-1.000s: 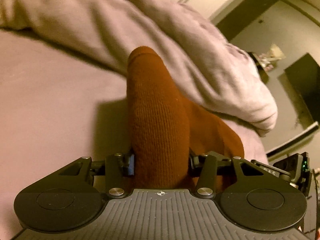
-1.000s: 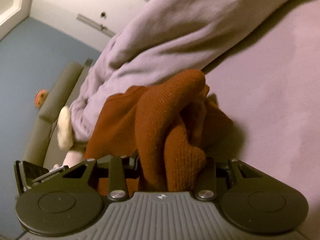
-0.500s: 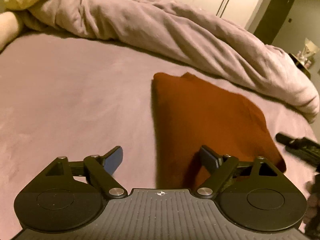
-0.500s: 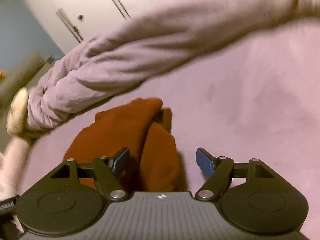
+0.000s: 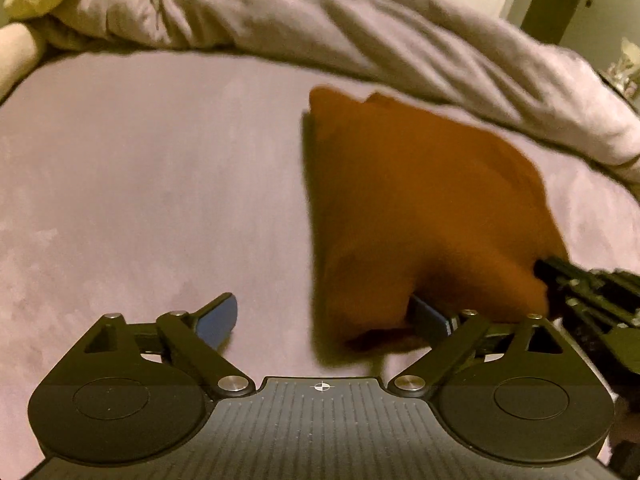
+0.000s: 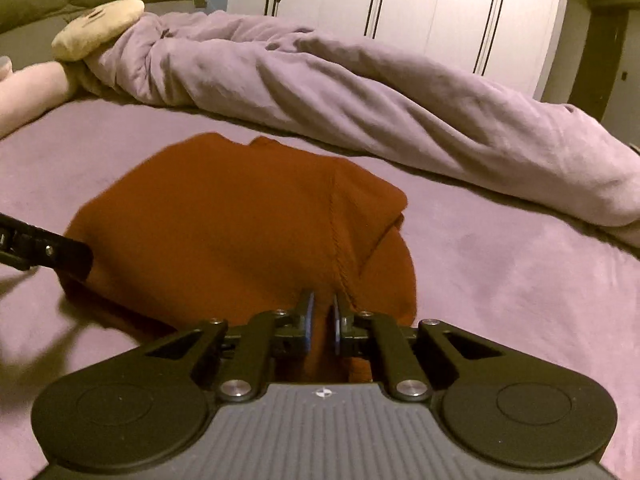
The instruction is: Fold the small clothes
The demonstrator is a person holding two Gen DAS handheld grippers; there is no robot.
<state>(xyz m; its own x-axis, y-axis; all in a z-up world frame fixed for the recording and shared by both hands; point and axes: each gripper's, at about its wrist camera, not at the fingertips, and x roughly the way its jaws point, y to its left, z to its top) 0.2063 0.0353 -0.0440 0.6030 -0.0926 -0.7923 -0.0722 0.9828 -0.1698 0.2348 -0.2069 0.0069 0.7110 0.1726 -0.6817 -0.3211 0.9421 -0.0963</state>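
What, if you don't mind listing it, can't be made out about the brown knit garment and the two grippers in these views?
- Brown knit garment: motion-blurred in the left wrist view, so its folds are unreadable.
- Its near edge: hidden behind the right gripper in the right wrist view.
- Left gripper, jaws opening: one fingertip disappears under the cloth.

The folded garment [image 6: 240, 232] lies on the bed sheet [image 6: 500, 280]. Behind the garment a rolled duvet [image 6: 360, 88] stretches across, with a pillow [image 6: 96, 28] at its left end. My right gripper [image 6: 321, 320] meets the garment's near edge; my left gripper [image 5: 324, 316] straddles its left corner.
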